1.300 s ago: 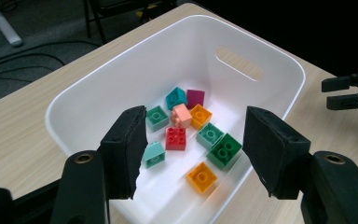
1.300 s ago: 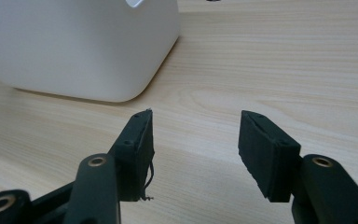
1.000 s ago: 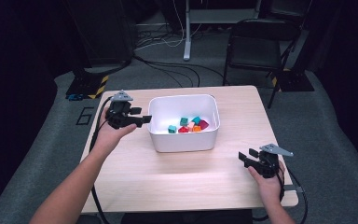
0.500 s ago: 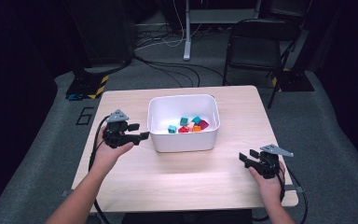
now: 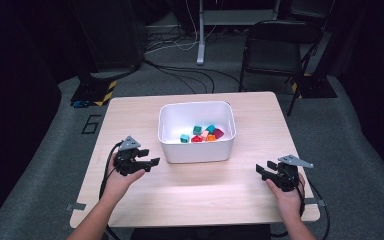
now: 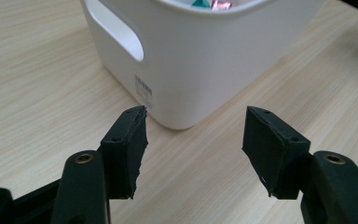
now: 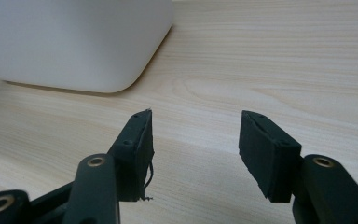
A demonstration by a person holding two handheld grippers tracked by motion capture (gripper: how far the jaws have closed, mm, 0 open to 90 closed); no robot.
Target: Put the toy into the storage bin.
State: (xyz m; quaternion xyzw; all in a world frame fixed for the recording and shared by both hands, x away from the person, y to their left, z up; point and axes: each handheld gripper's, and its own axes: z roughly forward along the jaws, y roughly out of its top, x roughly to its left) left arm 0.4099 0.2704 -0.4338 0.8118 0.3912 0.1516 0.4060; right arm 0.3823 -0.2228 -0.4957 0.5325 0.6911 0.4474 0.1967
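Pulled back from the white bin (image 5: 197, 134), left gripper (image 5: 149, 163) rests nearby, jaws spread; right gripper (image 5: 261, 171) likewise. Bin looks light, stiff, smooth; grip its handle slot (image 6: 121, 33).

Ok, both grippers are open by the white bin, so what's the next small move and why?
Probably ease the left gripper forward to the bin. Its jaws stand open and empty, the bin's near corner lies just ahead between them, and the right gripper sits farther off on the table.
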